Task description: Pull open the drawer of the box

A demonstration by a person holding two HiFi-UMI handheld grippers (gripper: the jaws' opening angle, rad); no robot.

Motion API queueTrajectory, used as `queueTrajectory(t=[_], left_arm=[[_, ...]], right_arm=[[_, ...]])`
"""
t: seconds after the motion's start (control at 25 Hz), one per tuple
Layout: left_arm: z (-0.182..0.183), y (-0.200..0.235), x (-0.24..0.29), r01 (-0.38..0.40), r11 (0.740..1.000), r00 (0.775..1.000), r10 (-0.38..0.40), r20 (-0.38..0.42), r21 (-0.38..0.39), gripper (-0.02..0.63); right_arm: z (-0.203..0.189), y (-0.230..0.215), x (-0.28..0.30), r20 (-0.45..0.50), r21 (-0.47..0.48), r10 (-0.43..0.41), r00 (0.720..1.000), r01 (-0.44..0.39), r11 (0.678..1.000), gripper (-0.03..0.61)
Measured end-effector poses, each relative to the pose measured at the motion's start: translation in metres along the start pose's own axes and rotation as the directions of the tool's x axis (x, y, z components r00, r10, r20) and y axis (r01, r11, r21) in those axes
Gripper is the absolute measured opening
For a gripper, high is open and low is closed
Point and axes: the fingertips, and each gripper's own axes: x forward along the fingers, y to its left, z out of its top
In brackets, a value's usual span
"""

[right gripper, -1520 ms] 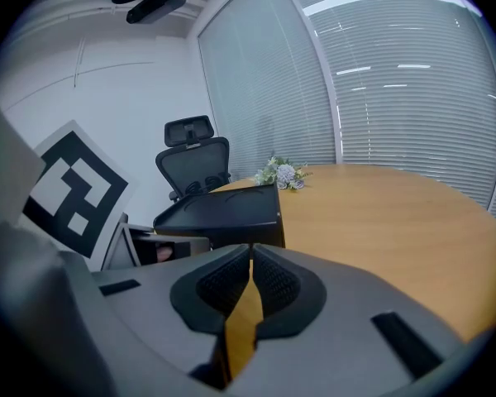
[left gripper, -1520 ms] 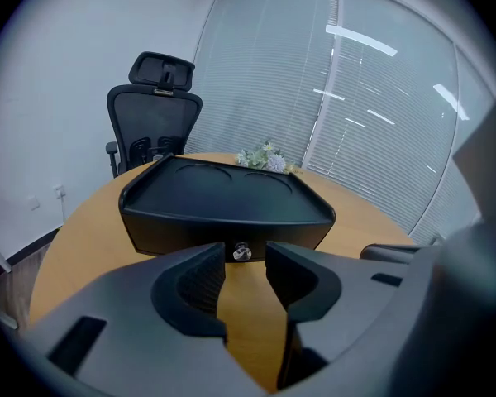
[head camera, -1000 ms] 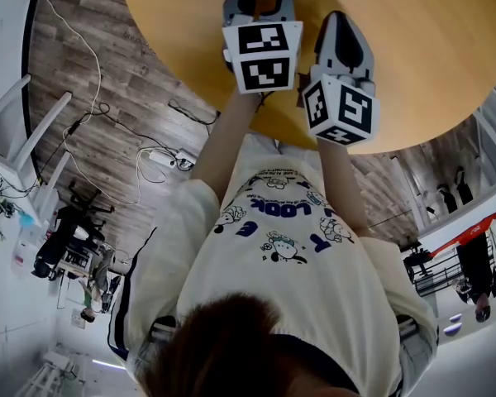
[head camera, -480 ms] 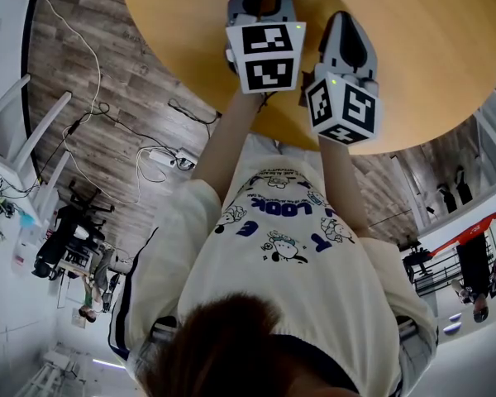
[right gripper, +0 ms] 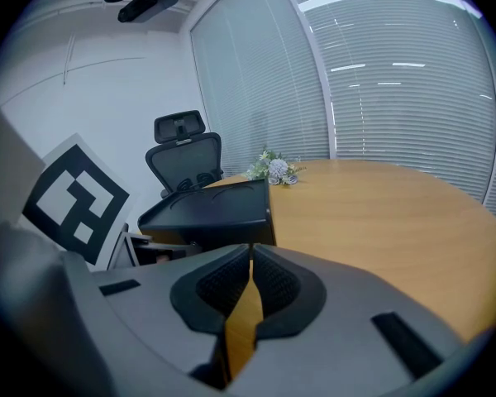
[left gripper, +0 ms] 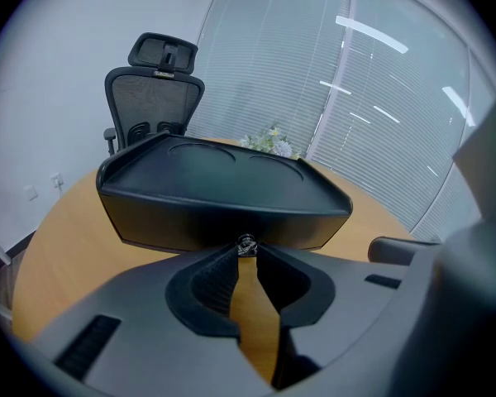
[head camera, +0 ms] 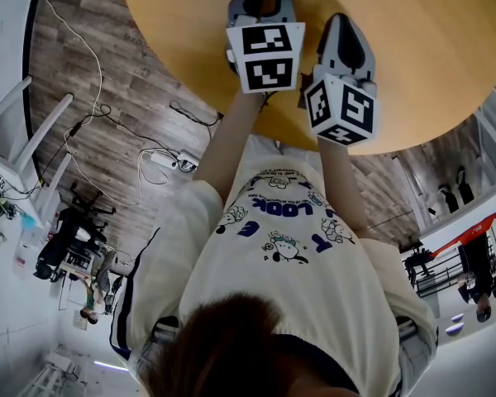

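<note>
- The black box (left gripper: 223, 197) sat on the round wooden table (head camera: 413, 48), on the far side from the person and straight ahead of the left gripper (left gripper: 246, 253). Its flat top had a raised rim and two shallow round recesses.
- The left gripper's jaws had just been closing. We saw their tips clenched on the small shiny drawer knob (left gripper: 246, 243), low in the middle of the box's near face.
- That face was dark and even, so we could not tell how far the drawer stood out.
- The right gripper (right gripper: 250, 259) hung just to the right of the left one, over bare tabletop. Its jaws were pressed together tip to tip and held nothing.
- In the right gripper view, the box lay to the left and a little farther off, apart from that gripper.
- An office chair (left gripper: 153, 89) stood behind the box at the far left.
- A bunch of flowers (left gripper: 269, 141) lay near the table's far edge.
- Blinds (left gripper: 380, 98) covered the far wall to the right.
</note>
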Motion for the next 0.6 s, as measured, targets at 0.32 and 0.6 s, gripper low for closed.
queueTrajectory(t=[0.32, 0.6], left_arm=[[-0.002, -0.002, -0.001, 0.003, 1.000, 1.000, -0.003, -0.005, 0.008, 0.075], [-0.009, -0.005, -0.010, 0.006, 1.000, 1.000, -0.006, -0.009, 0.002, 0.075]], right_arm=[[0.000, -0.002, -0.005, 0.005, -0.004, 0.000, 1.000, 0.000, 1.000, 0.032], [0.002, -0.003, -0.011, 0.012, -0.005, -0.005, 1.000, 0.005, 1.000, 0.032]])
